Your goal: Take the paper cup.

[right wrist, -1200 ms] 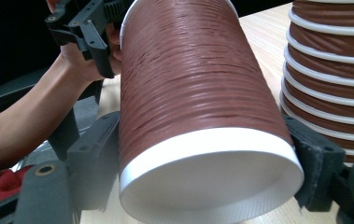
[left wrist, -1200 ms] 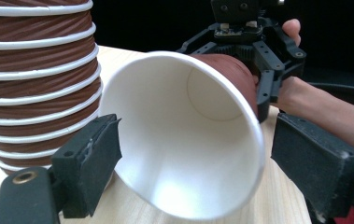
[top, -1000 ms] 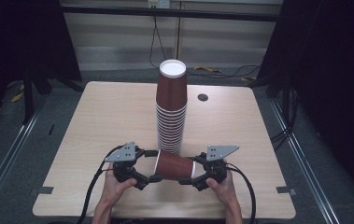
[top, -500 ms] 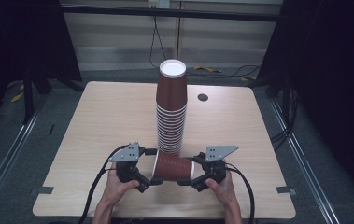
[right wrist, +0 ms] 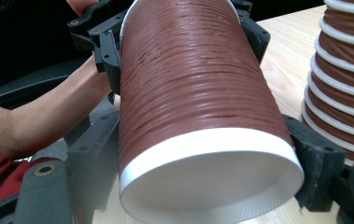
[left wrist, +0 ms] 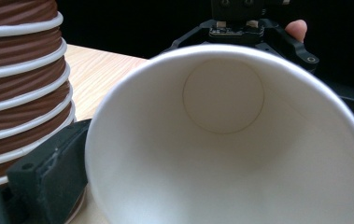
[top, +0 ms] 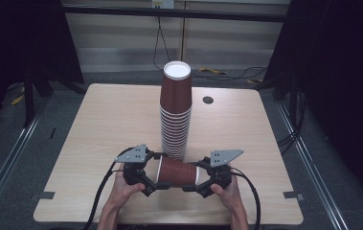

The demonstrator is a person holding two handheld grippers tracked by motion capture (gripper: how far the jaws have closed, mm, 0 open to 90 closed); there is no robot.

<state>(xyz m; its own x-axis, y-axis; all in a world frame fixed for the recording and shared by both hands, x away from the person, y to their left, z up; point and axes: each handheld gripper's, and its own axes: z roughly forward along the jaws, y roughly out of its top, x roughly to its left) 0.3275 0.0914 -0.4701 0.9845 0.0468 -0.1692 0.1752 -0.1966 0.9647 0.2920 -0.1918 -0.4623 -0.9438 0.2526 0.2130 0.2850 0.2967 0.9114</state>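
A brown ribbed paper cup [top: 176,171] lies level above the table's near edge, between my two grippers. My right gripper [top: 197,178] is shut on its base end, one jaw on each side [right wrist: 198,177]. The cup's white mouth [left wrist: 230,140] faces my left gripper [top: 154,173]. That gripper's jaws have just been opening and stand wide beside the rim, with the mouth between them. The left gripper's fingers [right wrist: 105,49] flank the far rim in the right gripper view. A tall stack of matching cups [top: 175,115] stands upside down just behind.
The wooden table [top: 107,124] has a small round black spot [top: 208,99] at the back right. Cables trail from both grippers off the near edge. The stack [left wrist: 20,84] stands close to both grippers [right wrist: 347,93]. Dark floor and metal rails surround the table.
The left gripper's jaws have spread wider and come around the cup's mouth. The cup and the right gripper have kept their place.
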